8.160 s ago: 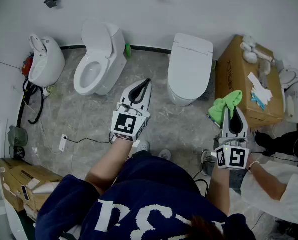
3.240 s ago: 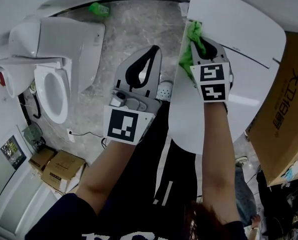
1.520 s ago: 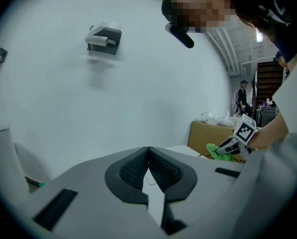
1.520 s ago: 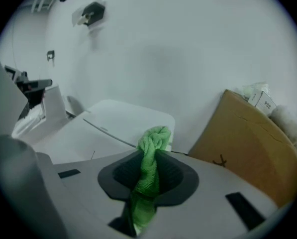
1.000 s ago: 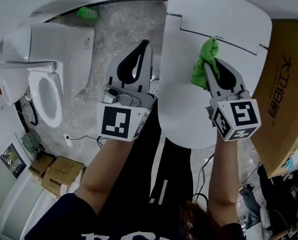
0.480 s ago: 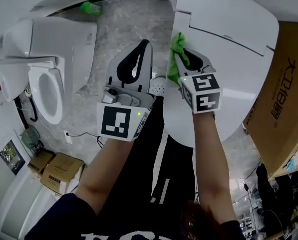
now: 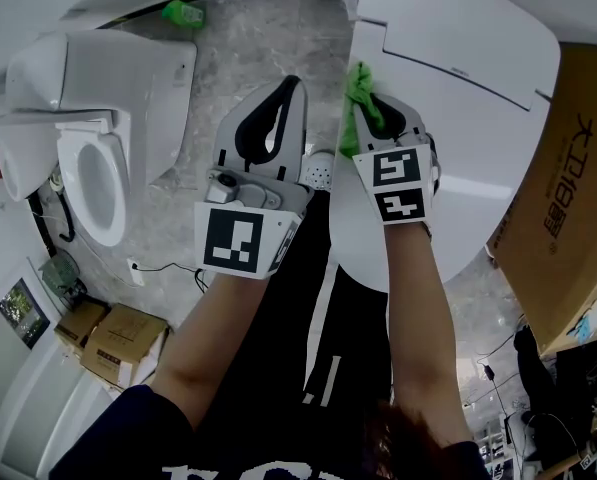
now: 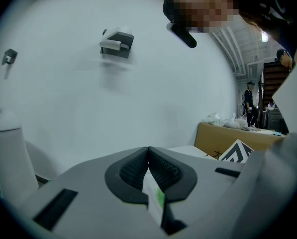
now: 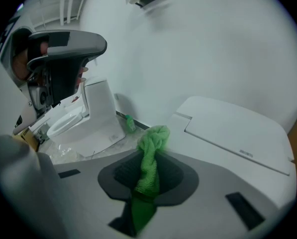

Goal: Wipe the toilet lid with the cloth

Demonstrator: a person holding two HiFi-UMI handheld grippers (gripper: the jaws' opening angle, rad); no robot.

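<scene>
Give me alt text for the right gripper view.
The right gripper is shut on a green cloth, its bunched end sticking out beside the edge of a closed white toilet lid. A second toilet, bowl open, stands further left by the white wall.

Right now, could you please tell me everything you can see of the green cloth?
The cloth is bright green and looks like knobbly towelling, bunched into a twisted wad. The right gripper is shut on it; its free end pokes past the jaws at the left edge of the white toilet lid.
</scene>
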